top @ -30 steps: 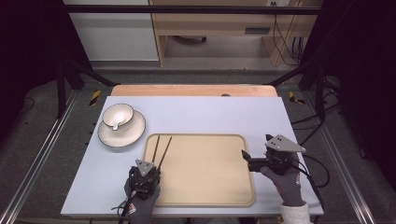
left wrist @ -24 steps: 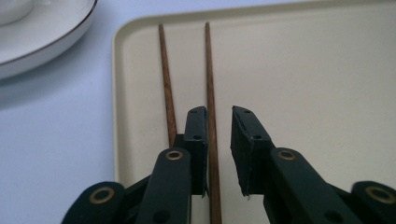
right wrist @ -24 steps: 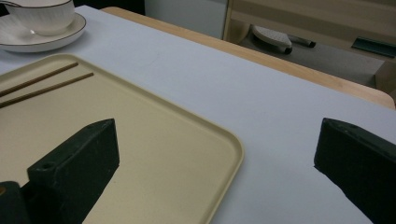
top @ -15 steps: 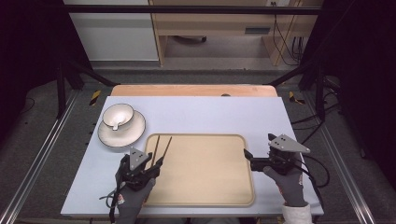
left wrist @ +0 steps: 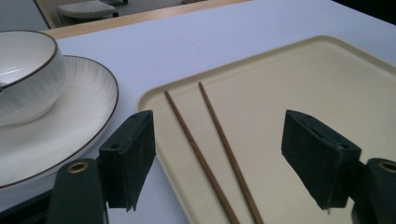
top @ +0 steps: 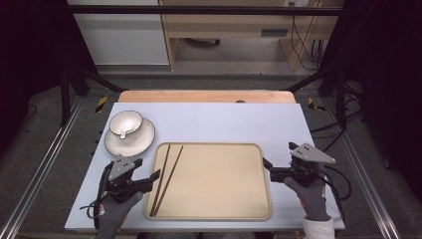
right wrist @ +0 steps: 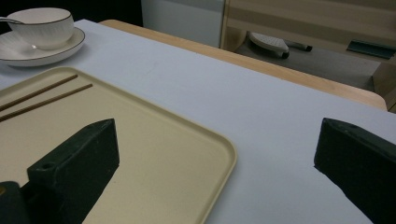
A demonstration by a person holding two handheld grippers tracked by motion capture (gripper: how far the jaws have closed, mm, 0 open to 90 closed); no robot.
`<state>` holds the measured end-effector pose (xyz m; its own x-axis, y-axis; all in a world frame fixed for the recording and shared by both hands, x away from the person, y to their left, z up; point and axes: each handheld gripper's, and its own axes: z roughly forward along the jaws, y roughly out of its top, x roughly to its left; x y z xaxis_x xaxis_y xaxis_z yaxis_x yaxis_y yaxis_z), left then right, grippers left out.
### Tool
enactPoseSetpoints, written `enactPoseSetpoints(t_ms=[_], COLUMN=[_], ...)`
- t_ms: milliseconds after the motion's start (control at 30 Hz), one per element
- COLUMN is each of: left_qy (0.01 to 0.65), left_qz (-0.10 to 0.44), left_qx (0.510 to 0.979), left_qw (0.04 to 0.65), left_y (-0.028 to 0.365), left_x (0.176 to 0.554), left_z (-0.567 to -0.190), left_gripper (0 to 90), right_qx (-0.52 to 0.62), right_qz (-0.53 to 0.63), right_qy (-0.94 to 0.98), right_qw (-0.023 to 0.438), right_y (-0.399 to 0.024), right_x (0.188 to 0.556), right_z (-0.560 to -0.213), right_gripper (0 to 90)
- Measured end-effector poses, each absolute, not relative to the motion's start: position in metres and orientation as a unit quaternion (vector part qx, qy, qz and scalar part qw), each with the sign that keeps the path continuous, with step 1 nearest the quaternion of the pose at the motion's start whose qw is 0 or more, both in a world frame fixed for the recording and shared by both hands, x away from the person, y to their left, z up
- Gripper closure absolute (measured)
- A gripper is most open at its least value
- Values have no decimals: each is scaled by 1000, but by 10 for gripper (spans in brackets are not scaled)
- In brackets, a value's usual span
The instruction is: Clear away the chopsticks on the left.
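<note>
On the tray (top: 219, 199), along its left edge, we see the chopsticks (top: 166, 177) lying side by side, nothing gripping them. Our left gripper (top: 149, 178) sits just left of them; its jaws have just been opening and stand wide, empty. Right gripper (top: 266, 167), at the tray's right rim, also gapes wide, empty. Bowl (top: 125, 123) on plate (top: 130, 142) stands near, behind left.

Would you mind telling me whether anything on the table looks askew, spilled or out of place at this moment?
Nothing is spilled or damaged. The two chopsticks lie on the tray near its left edge, close together at the near end and spreading apart farther off, so not quite parallel. The bowl sits upright on its plate.
</note>
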<state>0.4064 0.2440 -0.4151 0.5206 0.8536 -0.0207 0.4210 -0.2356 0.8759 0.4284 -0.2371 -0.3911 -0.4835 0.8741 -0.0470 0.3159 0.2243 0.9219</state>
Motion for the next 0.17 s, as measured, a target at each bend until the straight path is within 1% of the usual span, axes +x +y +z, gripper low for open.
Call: enactPoseSetpoints(t_ms=[167], left_qy=[447], left_qz=[241], left_qx=[738], left_qw=[444], left_y=[264], left_x=[404], left_z=[-424], left_gripper=[236], right_qx=[412], right_qz=[467], right_qy=[724], right_qw=[297], right_y=[-237], right_x=[429], right_z=[-392], right_gripper=[3])
